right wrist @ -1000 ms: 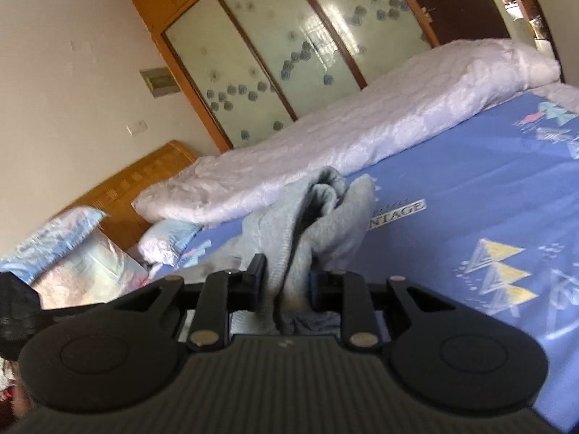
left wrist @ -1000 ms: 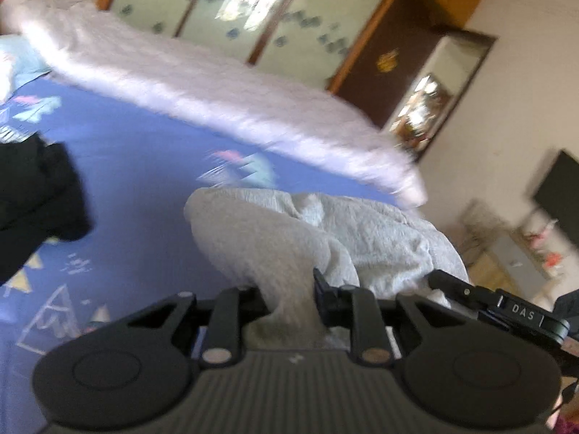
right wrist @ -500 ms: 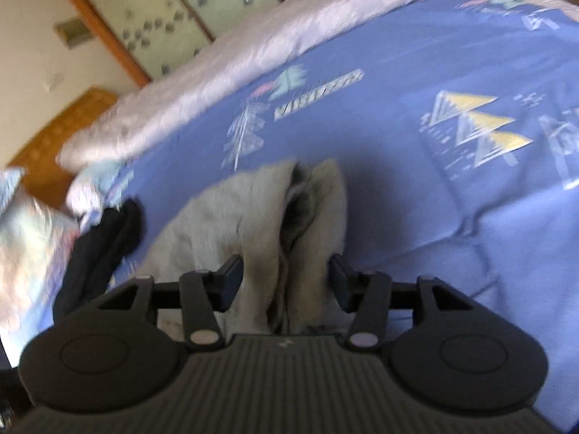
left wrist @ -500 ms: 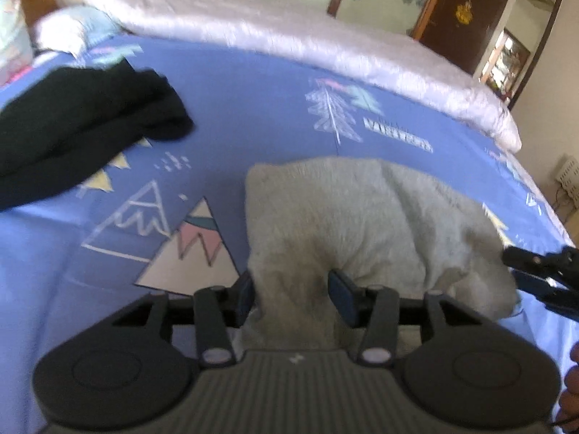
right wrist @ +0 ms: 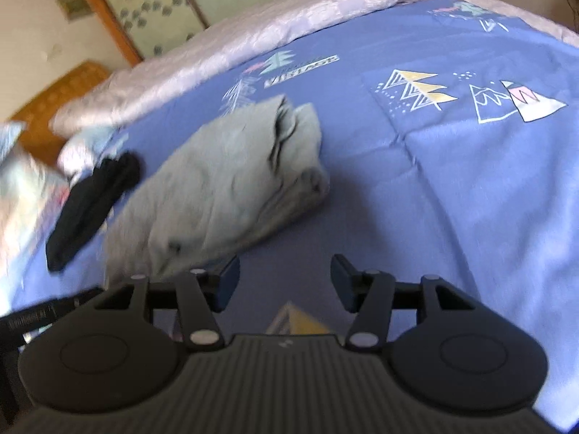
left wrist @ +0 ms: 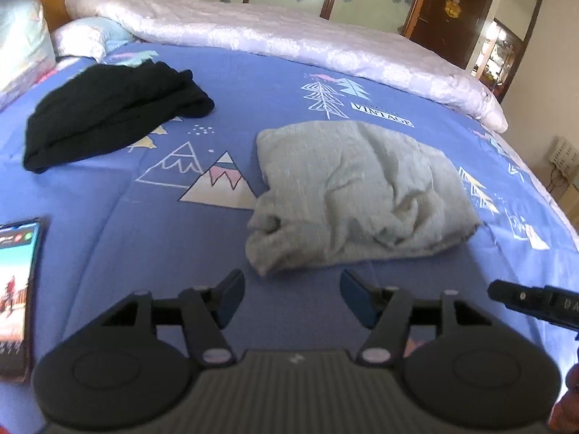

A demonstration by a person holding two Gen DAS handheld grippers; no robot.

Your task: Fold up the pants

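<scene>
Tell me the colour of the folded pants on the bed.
Light grey pants, clearest in the left wrist view.

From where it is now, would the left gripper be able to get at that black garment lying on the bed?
Probably yes. The left gripper is open and empty, and only bare blue bedsheet lies between it and the black garment. The grey pants sit off to the other side.
</scene>
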